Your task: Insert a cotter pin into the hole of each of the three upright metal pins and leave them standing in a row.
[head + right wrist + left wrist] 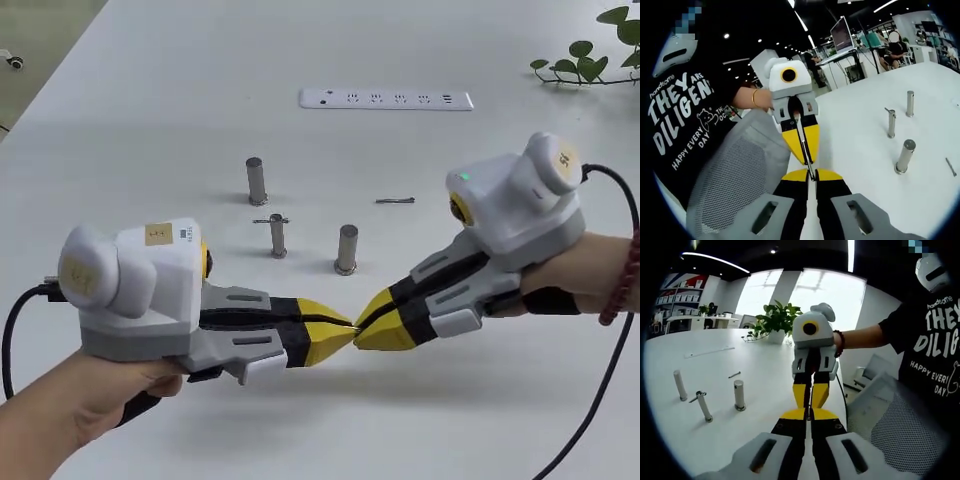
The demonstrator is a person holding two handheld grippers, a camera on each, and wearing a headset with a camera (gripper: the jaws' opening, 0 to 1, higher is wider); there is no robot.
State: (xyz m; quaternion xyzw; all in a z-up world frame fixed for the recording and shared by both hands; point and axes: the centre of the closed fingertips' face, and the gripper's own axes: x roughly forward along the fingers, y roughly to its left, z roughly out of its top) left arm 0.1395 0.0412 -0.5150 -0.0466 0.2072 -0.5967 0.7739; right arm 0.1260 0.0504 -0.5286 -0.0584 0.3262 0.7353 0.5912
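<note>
We have the left gripper (340, 338) and the right gripper (368, 335) meeting tip to tip near us, over the white table (150, 120). Between them is a thin grey metal cotter pin (802, 137). In the right gripper view it runs out from the left gripper's yellow fingers, and its end goes in between the right gripper's tips. Both claws look clenched on it, though it is so thin that we cannot be sure which one truly bears it.

Farther off stand the three upright grey metal pins. The far left pin (256, 180) is bare. The middle pin (277, 237) has a second cotter pin (270, 219) crosswise through its top. The right pin (346, 250), nearest the grippers, is bare. A third cotter pin (395, 201) lies loose on the table, right of the row.

We judge the held cotter pin to be light, stiff and smooth, so it is likely to swivel or slip if pinched at one end alone. We would grip it firmly near its looped head, leaving the legs free and level with the hole. The upright pins look solid but narrow-footed, so a sideways push could topple one. We would steady the shaft low down, below the hole, with the other claw.
</note>
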